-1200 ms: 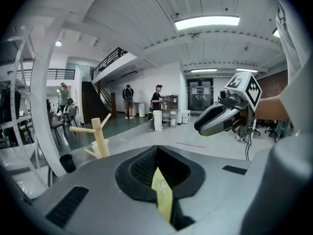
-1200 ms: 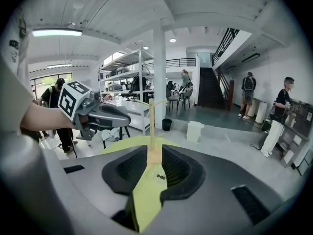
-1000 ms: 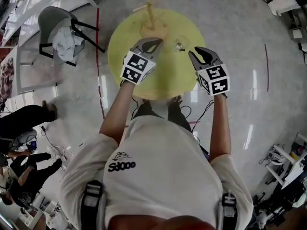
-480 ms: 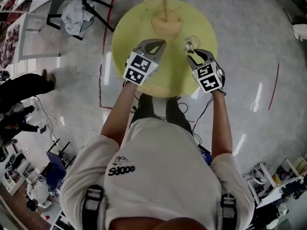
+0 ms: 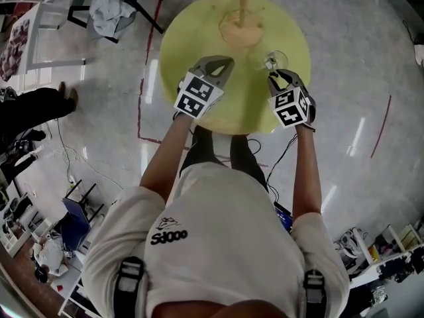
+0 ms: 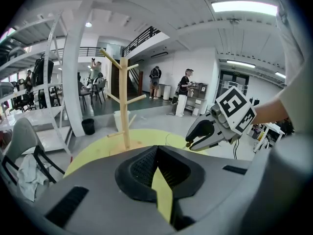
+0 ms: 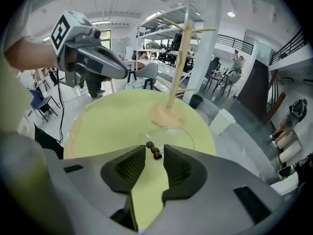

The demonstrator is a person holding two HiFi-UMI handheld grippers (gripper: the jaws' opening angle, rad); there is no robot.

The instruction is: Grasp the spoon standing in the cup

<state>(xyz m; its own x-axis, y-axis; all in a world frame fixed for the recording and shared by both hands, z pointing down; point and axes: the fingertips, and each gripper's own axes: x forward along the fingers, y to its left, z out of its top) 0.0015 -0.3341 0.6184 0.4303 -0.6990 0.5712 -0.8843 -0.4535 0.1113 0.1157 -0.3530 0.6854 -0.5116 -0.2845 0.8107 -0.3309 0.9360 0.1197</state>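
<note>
A clear glass cup [image 5: 273,59] stands on the round yellow table [image 5: 192,38], right of the wooden mug tree [image 5: 242,20]. A spoon with a dark beaded handle [image 7: 156,153] stands in the cup [image 7: 172,137]. My right gripper [image 5: 281,77] reaches the cup from the near side. In the right gripper view its jaws [image 7: 154,149] flank the top of the spoon handle and are closing, with a gap still on the left side. My left gripper [image 5: 223,63] hovers over the table's middle, shut and holding nothing; its tips [image 6: 157,148] meet.
The mug tree [image 7: 173,92] rises just beyond the cup on a pale round base. A grey chair with a cloth [image 5: 109,10] stands left of the table. Red tape lines [image 5: 147,71] mark the floor. Cables lie near the person's feet.
My right gripper has moved forward across the table to the glass cup. The left gripper has stayed over the table's middle. The head view has shifted.
</note>
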